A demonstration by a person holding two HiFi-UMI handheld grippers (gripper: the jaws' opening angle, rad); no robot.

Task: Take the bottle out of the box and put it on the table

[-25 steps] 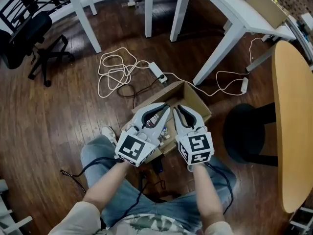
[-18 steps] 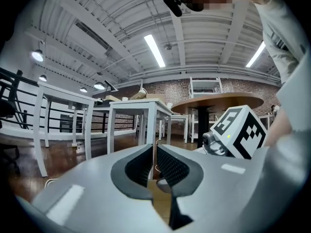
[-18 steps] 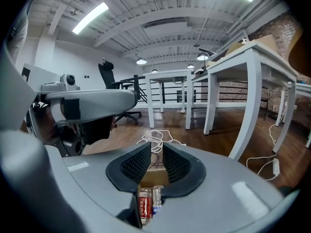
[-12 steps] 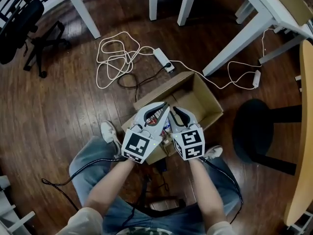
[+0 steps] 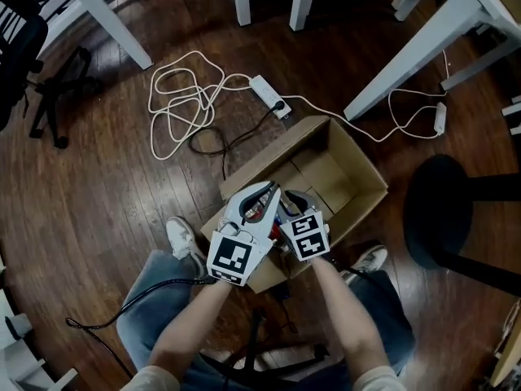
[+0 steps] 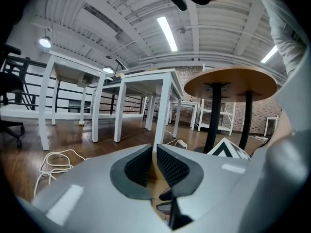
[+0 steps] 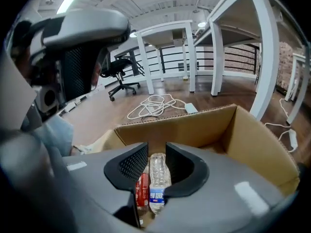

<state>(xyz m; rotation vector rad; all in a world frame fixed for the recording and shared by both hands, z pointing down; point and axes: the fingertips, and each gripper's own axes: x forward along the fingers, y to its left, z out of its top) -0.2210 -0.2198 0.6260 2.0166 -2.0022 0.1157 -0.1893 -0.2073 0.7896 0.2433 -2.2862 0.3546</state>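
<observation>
An open cardboard box [image 5: 358, 160] stands on the wooden floor in front of the person's legs. In the right gripper view a clear bottle with a blue label [image 7: 156, 174] lies in the box [image 7: 194, 125] beside a red-labelled bottle [image 7: 142, 186]. My right gripper [image 7: 156, 150] points down at them. Its jaws have just been opening and are open, the clear bottle showing below the gap, not pressed. In the head view the right gripper [image 5: 291, 202] and left gripper [image 5: 267, 192] hang side by side over the box's near end. The left gripper [image 6: 154, 149] points almost level, its pads close together with nothing between.
A white power strip [image 5: 269, 94] and a coiled white cable [image 5: 183, 104] lie on the floor beyond the box. White table legs [image 5: 383, 80] stand behind it and a black stool base [image 5: 460, 210] to the right. A round wooden table [image 6: 231, 81] rises nearby. The person's shoes [image 5: 183, 239] flank the box.
Both grippers have sunk from above the box to its near end, and the head has bent lower. The right gripper has tipped further downward.
</observation>
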